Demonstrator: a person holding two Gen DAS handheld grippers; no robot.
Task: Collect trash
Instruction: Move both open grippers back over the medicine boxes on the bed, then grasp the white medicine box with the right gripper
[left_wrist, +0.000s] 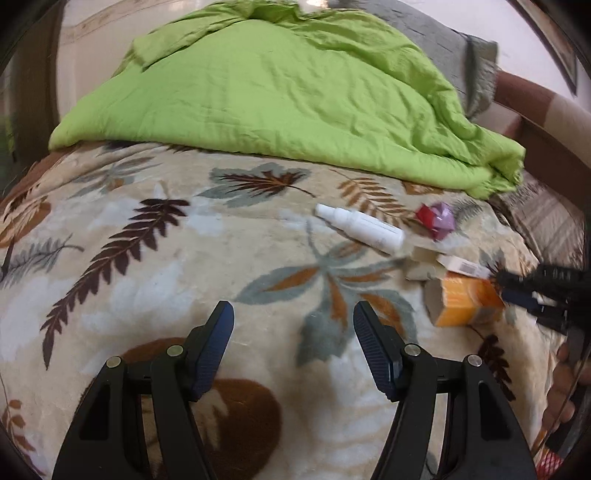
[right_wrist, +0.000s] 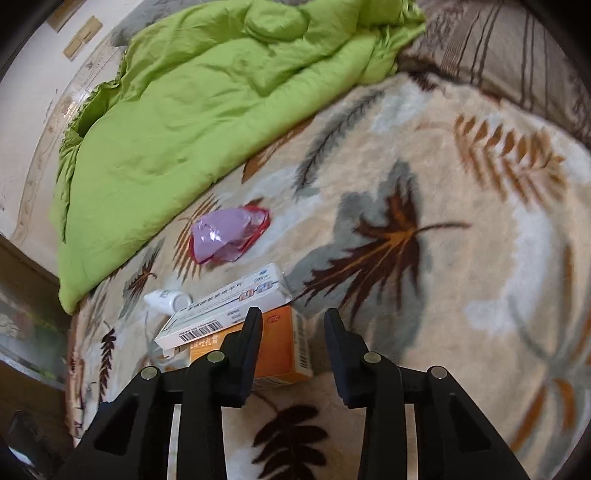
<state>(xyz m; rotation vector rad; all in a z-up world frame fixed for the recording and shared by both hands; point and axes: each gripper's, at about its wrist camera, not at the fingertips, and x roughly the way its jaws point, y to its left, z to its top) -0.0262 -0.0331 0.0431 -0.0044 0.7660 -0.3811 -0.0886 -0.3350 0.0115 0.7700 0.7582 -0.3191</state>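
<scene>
Right hand-held gripper (right_wrist: 291, 314): jaws spread, nothing between them. Its left finger overlaps the orange box (right_wrist: 284, 347); whether it touches cannot be told. In the left wrist view the same tool enters at 3 o'clock, tip just beside the box.

Left hand-held gripper (left_wrist: 293, 308): jaws spread wide, empty, hovering over bare leaf-print blanket (left_wrist: 147, 295).

Trash, all lying on the bed, clustered at 2–3 o'clock from the left tool:
- orange box, end flap open, lying flat
- white barcoded carton (right_wrist: 225, 310) resting across the orange box's far edge
- white bottle (left_wrist: 360, 229) on its side, at 10 o'clock from the right tool, beyond the carton
- crumpled purple-and-red wrapper (right_wrist: 229, 236) farther out at 11 o'clock, near the hem of the green quilt (left_wrist: 277, 92)

Risks, as judged:
- Closing on the orange box would likely tip or slide the carton off, since it leans on top.
- The open flap may crush or fold; cardboard gives under a pinch.
- The plush blanket is soft, so a downward press could sink and snag pile between the pads.
- The bottle is round and could roll if nudged.

Room: open blanket from 12 through 4 o'clock of the right tool, and all around the left tool. The quilt bounds the far side. The bed edge falls away at 8–9 o'clock in the right wrist view, close to the bottle.
</scene>
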